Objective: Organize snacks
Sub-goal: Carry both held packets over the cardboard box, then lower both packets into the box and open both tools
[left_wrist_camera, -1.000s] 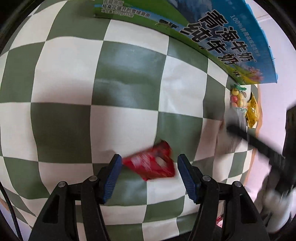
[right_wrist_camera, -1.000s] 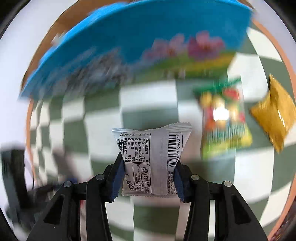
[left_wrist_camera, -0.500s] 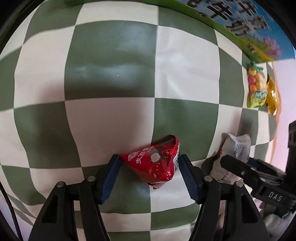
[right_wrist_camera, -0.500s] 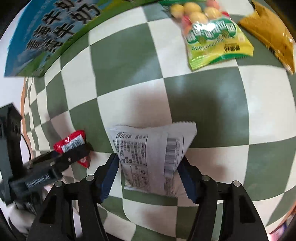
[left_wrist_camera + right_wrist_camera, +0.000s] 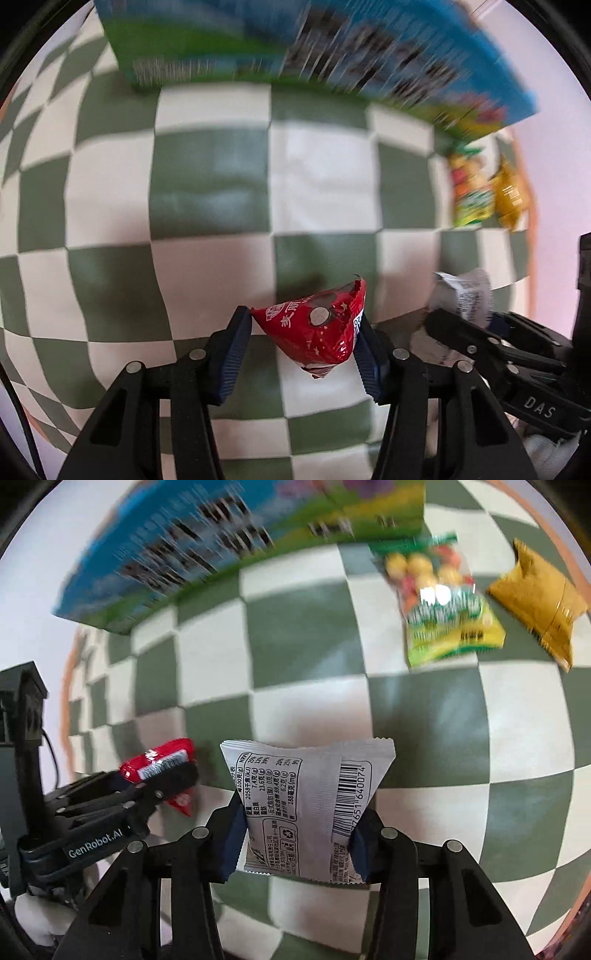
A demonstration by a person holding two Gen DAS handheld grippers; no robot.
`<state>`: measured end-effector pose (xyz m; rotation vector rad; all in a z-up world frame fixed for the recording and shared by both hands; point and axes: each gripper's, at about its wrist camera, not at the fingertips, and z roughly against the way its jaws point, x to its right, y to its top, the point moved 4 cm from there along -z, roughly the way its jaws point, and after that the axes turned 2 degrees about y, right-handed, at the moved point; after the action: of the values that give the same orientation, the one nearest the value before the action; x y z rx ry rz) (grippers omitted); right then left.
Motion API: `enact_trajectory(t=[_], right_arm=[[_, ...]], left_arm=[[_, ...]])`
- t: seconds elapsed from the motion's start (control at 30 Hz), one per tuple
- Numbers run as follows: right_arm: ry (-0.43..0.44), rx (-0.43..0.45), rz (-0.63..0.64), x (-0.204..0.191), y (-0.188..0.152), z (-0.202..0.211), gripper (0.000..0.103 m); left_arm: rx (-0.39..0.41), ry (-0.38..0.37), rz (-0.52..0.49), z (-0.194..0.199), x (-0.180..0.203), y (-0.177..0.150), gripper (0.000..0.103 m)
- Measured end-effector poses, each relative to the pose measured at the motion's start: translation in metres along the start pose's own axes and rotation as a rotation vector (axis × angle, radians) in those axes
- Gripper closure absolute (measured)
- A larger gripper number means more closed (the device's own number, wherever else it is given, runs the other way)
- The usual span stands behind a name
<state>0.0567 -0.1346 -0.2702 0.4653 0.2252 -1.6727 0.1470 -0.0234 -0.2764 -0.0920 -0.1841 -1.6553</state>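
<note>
- The landmark is the blue-and-green carton (image 5: 332, 48), which lies at the far side of the green-and-white checked cloth (image 5: 207, 184) covering the worktop; its print is too blurred to read.
- The left hand-held gripper (image 5: 304, 332) has just been closing, and its blue pads now pinch a red snack packet (image 5: 317, 328) by its sides, on the near side of the cloth from the carton.
- The red packet looks lifted clear of the cloth, with a shadow under it.
- The right hand-held gripper (image 5: 299, 834) has its jaws pressed onto a white snack packet (image 5: 306, 805) showing a barcode and a nutrition table, also on the near side from the carton.
- In the right wrist view the left hand-held gripper with its red packet sits just beside the white packet, further from the carton's green end.
- A green sweets bag (image 5: 443, 602) lies on the cloth just below the carton's green end.
- A yellow packet (image 5: 539, 598) lies just beside the green bag, on the side away from the carton, near the cloth's edge.
</note>
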Motion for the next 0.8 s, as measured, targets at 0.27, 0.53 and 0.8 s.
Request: enact_trajectory(t=[0.27,0.53,0.8], right_arm=[[0.121,0.177,0.061,-0.040,0.079,0.101,0.053],[0.021,0.271,0.114,-0.049,0.212,0.136,0.053],[-0.067,0.188,0.106,-0.039,0.281,0.087,0.053]], left_arm=[[0.153,-0.117,-0.038,0.093,0.019,0.074,0.052],[0.194,0.029,-0.041,0.093,0.012,0.189,0.052],[0.133,0.151,-0.008,0.046,-0.015,0.253,0.052]])
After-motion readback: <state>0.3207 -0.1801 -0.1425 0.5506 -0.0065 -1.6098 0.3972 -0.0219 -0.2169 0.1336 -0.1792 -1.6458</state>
